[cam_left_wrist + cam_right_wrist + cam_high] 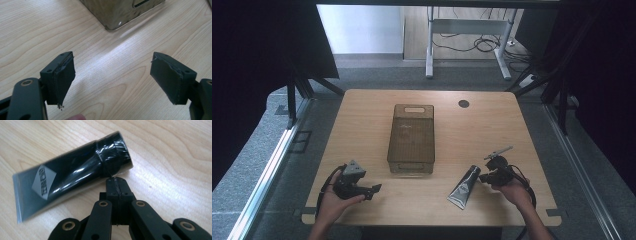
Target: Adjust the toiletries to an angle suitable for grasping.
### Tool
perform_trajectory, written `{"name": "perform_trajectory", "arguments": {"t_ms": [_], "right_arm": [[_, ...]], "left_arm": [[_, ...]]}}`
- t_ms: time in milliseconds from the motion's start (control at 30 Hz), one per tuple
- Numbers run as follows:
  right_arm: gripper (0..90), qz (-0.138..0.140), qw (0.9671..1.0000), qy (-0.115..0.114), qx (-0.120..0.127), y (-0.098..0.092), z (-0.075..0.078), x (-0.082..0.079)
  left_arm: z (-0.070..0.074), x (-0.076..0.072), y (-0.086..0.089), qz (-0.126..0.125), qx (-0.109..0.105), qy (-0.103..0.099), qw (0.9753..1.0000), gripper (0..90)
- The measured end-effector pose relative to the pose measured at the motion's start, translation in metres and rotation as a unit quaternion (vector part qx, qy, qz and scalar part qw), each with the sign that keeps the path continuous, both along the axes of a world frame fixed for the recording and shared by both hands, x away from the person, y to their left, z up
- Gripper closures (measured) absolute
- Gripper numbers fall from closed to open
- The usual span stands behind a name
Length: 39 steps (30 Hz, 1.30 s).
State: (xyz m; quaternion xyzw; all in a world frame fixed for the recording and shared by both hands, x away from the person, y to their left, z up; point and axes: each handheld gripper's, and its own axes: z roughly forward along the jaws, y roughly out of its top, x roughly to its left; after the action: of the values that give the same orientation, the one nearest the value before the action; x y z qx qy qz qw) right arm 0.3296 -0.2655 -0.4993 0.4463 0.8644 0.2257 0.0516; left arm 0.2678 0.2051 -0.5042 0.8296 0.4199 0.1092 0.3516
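I use the smoky translucent bin [411, 137] in the middle of the wooden table [362, 115] as my landmark. It stands lengthwise, running away from me, and bare wood lies open on both its long sides and between its near end and the table's near edge. Beyond the bin and off to the right a small dark grommet hole [463, 103] sits near the far edge, well apart from everything else.

My left gripper [374, 190] is near the bin's near-left corner, low over the table close to the near edge. In the left gripper view its jaws stand wide apart with nothing between them — only bare wood, with one lower corner of the bin [117, 12] showing ahead.

My right gripper [483, 178] is to the right of the bin's near end. In the right gripper view its jaws are pressed together, empty, and their tip [116, 182] is right at the cap of the tube [72, 180]; I cannot tell whether it touches.

The tube [465, 187] lies flat on the wood, just right of the bin's near-right corner and apart from it, its flat crimped end toward the near edge, its cap toward the right gripper. Close up it is glossy black — a round black cap, a pale diamond-shaped logo on the body, and a flattened tail.
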Motion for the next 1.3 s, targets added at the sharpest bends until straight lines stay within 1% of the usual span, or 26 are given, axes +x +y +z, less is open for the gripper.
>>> {"name": "perform_trajectory", "arguments": {"t_ms": [400,500,700,800,833,933,967,1000,1067,1100,1200,1300], "right_arm": [[89.9,0.003,1.0,0.003,-0.006,0.012,0.003,0.017],[89.9,0.002,1.0,0.004,-0.003,0.016,0.004,0.023],[89.9,0.002,1.0,0.003,-0.007,0.019,0.004,0.027],[89.9,-0.002,1.0,0.002,-0.005,0.017,0.006,0.025],[89.9,-0.006,1.0,-0.003,-0.001,0.014,0.01,0.023],[89.9,-0.005,0.9999,-0.013,0.001,0.013,0.02,0.018],[89.9,-0.005,0.9999,-0.013,0.001,0.013,0.02,0.018],[90.0,-0.001,0.9999,-0.016,0.002,0.014,0.023,0.016],[90.0,0.009,0.9997,-0.017,0.011,0.018,0.028,0.011],[89.9,0.022,0.9995,-0.02,0.013,0.025,0.031,0.007],[89.9,0.042,0.9989,-0.021,0.011,0.037,0.031,0.001],[90.0,0.061,0.9979,-0.021,0.009,0.05,0.029,-0.005]], "left_arm": [[0.0,0.0,0.0,-0.001,0.002,0.001,1.0,20.1],[0.0,0.0,0.001,-0.001,0.0,0.0,1.0,20.1],[0.001,0.0,0.002,0.001,0.0,-0.001,1.0,20.1],[0.001,0.0,0.002,0.002,-0.003,-0.001,1.0,20.1],[0.001,0.0,0.002,0.002,-0.003,-0.001,1.0,20.2],[0.001,0.0,0.003,0.002,-0.004,-0.002,1.0,20.2],[0.001,0.0,0.003,0.002,-0.005,-0.002,1.0,20.2],[0.001,0.0,0.003,0.002,-0.005,-0.002,1.0,20.2],[0.001,0.0,0.002,0.001,-0.004,-0.002,1.0,20.2],[0.001,0.0,0.001,-0.001,-0.002,-0.001,1.0,20.2],[0.001,0.0,0.001,-0.001,-0.002,-0.002,1.0,20.2],[0.001,0.0,0.001,-0.001,-0.002,-0.001,1.0,20.2]]}}
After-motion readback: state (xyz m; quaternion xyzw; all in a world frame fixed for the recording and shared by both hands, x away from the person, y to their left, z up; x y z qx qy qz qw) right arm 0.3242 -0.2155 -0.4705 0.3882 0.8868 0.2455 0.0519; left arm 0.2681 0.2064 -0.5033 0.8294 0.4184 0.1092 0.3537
